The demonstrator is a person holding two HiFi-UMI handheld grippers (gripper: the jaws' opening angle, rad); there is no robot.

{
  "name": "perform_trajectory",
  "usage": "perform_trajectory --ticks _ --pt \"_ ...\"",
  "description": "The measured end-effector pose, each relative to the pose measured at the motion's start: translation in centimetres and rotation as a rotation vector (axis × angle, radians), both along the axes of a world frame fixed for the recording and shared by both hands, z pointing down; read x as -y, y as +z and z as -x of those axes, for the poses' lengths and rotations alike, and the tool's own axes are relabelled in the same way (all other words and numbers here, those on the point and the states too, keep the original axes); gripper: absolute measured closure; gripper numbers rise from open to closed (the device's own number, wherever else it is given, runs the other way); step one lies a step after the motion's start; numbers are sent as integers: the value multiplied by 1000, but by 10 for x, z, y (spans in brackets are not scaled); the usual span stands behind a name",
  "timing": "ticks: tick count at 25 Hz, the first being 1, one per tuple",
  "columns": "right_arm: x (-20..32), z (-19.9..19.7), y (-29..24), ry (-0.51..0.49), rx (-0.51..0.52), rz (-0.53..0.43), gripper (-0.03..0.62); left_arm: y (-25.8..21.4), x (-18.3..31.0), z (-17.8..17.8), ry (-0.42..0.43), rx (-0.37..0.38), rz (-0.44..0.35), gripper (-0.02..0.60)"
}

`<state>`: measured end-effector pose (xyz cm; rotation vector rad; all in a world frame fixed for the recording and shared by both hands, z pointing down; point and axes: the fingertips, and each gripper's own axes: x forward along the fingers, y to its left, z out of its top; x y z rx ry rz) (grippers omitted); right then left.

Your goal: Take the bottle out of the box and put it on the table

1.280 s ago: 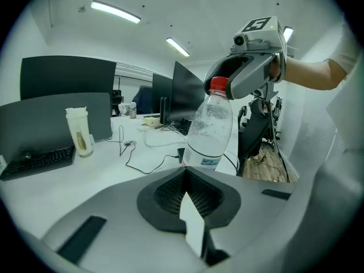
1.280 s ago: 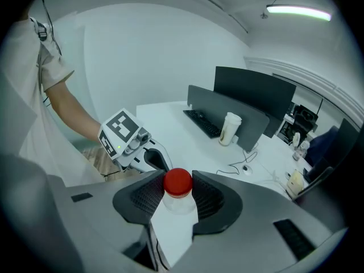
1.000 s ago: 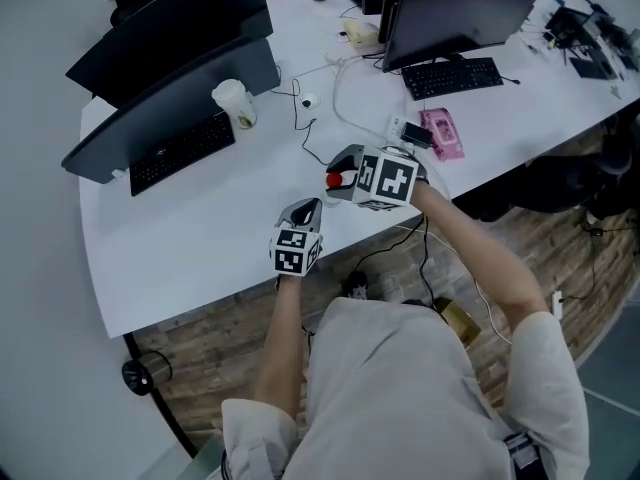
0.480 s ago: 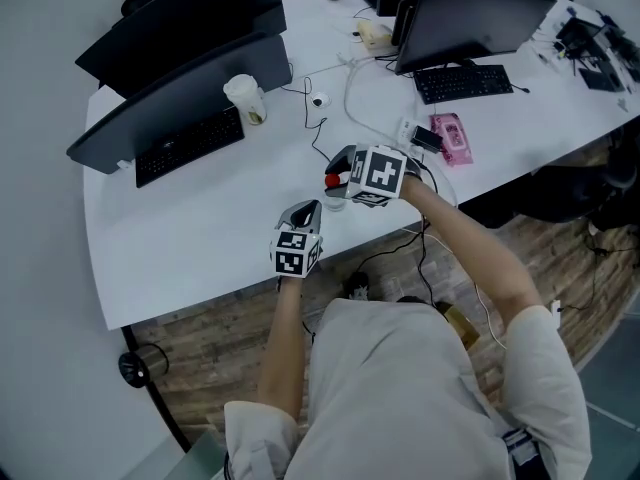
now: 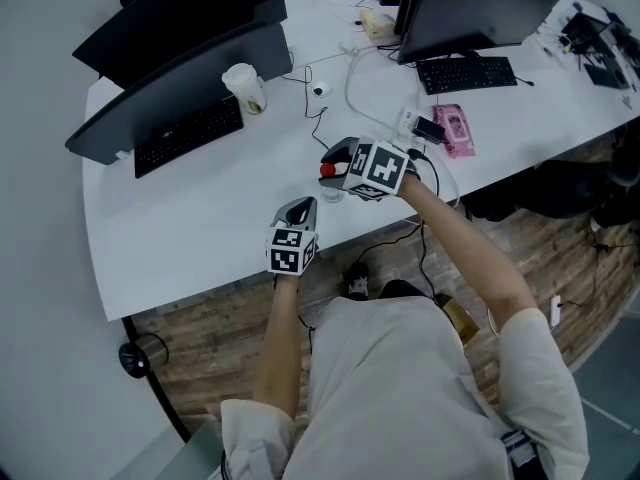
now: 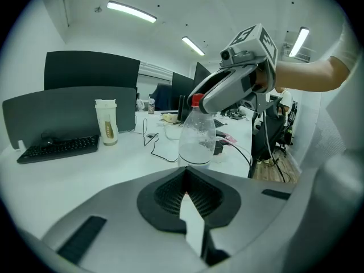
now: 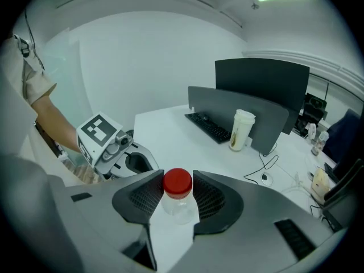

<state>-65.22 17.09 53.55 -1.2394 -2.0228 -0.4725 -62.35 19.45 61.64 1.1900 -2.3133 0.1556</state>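
Pinching the bottle [image 6: 197, 138] under its red cap [image 6: 197, 100] keeps it upright at the table's [image 5: 200, 218] near edge, my right tongs' [image 7: 177, 181] jaws having just been opening round its neck; left tongs [image 6: 185, 172] closed, empty.

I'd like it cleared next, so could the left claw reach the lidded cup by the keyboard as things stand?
Probably yes: the left claw is empty and only bare table lies between it and the lidded cup.

Bare table [image 5: 200, 238] around the bottle [image 5: 327, 171]; cables [image 5: 312, 128], perhaps a pink pack [image 5: 455, 131], close behind.
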Motion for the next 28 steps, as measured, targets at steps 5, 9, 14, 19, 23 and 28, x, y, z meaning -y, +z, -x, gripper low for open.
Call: perform_trajectory --ticks 5,9,14,19,23,28 --pt "2 1 -2 86 37 52 364 -6 -2 -12 -29 7 6 568" --pt "12 -1 -9 140 81 78 358 -15 -4 -27 -58 19 8 568" --pt "26 -22 -28 207 126 141 358 -28 -9 -47 -130 31 -2 568" --pt "41 -57 -26 267 138 180 358 -31 -9 -67 -189 27 12 568" --pt "58 -95 -21 306 131 209 358 -36 -5 -90 -241 40 12 568" --pt "75 -136 -16 355 126 247 358 -51 5 -116 -283 73 -1 568"
